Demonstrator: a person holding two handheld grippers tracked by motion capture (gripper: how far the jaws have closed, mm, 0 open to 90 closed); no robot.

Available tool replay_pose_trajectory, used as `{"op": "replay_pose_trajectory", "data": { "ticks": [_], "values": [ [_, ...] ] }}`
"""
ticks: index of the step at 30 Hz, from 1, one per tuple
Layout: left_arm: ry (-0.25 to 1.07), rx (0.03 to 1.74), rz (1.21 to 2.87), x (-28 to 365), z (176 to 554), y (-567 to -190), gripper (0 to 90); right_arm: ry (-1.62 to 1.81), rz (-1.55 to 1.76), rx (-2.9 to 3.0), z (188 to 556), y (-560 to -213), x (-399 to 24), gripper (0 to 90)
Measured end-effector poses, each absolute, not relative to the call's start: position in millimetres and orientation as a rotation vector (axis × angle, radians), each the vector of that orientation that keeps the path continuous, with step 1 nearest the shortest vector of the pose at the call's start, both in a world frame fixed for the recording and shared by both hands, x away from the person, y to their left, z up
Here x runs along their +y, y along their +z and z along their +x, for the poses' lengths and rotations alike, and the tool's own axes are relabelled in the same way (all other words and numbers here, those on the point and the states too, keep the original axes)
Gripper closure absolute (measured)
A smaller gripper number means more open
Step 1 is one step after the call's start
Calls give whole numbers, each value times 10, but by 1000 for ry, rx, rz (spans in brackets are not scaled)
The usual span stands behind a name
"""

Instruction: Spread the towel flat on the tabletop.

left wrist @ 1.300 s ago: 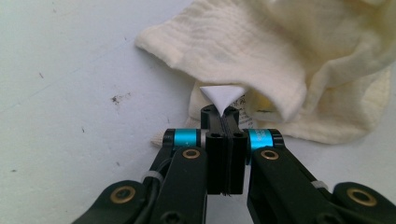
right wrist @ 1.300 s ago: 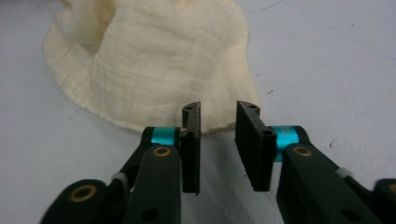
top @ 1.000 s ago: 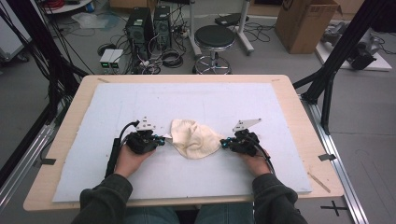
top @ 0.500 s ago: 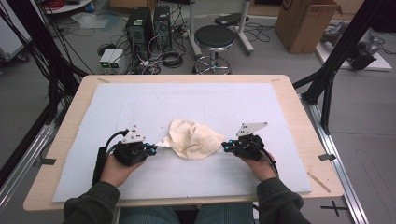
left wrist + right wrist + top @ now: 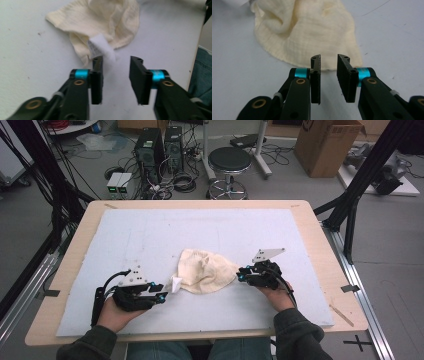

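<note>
A crumpled cream cloth [image 5: 207, 270] lies on the pale mat near the table's middle, a white label [image 5: 176, 283] sticking out at its left edge. My left gripper [image 5: 164, 295] sits just left of that label. Its jaws have just been opening and stand open [image 5: 116, 62]; the label [image 5: 101, 46] ends at one jaw tip and is not pressed. My right gripper [image 5: 240, 274] is at the cloth's right edge. Its jaws have also just been opening and are open [image 5: 328, 58], with the cloth's hem [image 5: 312, 30] right ahead of the tips and nothing between the pads.
The pale mat [image 5: 150, 235] covers most of the wooden table [image 5: 320, 250]. Beyond the far edge stand a black stool [image 5: 229, 162], computer towers [image 5: 160, 150] and a cardboard box [image 5: 327, 145]. Black frame poles [image 5: 355, 205] rise at both sides.
My left gripper has moved left and toward the person, drawing the cloth's left edge out. Both grippers, earlier closed at the cloth's edges, now stand open and the cloth lies free.
</note>
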State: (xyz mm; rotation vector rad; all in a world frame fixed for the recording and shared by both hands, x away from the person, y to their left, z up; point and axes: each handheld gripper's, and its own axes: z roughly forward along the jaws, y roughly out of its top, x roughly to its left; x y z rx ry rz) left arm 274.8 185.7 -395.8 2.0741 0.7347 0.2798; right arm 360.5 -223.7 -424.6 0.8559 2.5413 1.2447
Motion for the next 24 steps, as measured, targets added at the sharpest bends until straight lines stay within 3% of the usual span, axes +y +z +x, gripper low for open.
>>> {"op": "replay_pose_trajectory", "data": {
  "ticks": [8,16,24],
  "values": [
    [328,804,2043,1765,3118,-3940,574,1250,907,2515,3752,-4292,-2246,653],
    [234,845,2163,1562,3402,-4228,534,1220,954,2537,3882,-4403,-2239,613],
    [250,840,2231,1466,3437,-4326,632,1230,960,2527,3948,-4385,-2155,616]
  ]
}}
